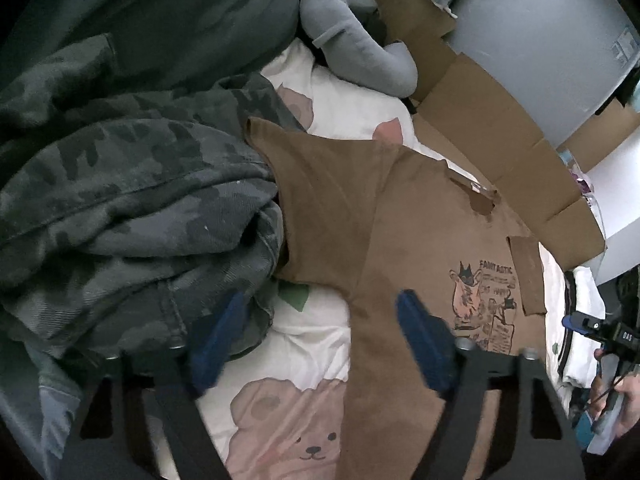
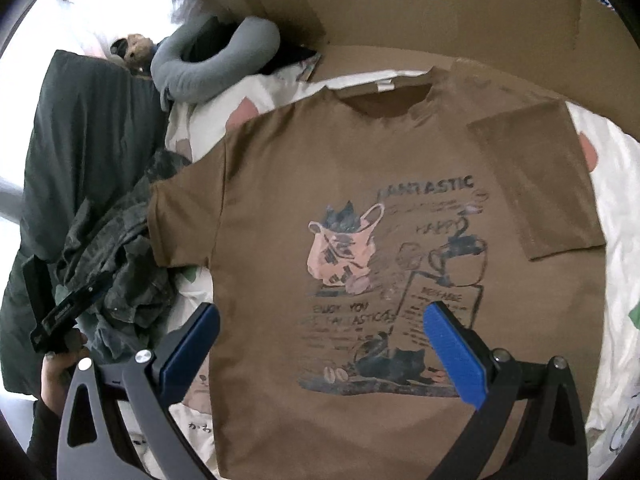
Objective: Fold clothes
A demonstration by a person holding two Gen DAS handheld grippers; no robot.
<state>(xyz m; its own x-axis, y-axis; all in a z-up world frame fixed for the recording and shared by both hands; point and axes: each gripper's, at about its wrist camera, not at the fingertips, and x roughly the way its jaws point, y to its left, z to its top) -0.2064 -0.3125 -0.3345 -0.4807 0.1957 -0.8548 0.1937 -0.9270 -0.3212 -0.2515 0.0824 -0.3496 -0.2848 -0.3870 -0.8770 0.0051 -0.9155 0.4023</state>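
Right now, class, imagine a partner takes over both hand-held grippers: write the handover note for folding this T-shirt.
Left hand-held gripper: open, holding nothing, over the shirt's left edge where it meets the bedsheet.
Right hand-held gripper: open, empty, above the lower print.
Brown T-shirt: spread flat, print up, on the bedsheet, collar toward the cardboard.
Done: the right sleeve is folded in onto the chest.
Left: the left sleeve lies out flat, its tip touching the camouflage garment; fold it in, then fold the body.
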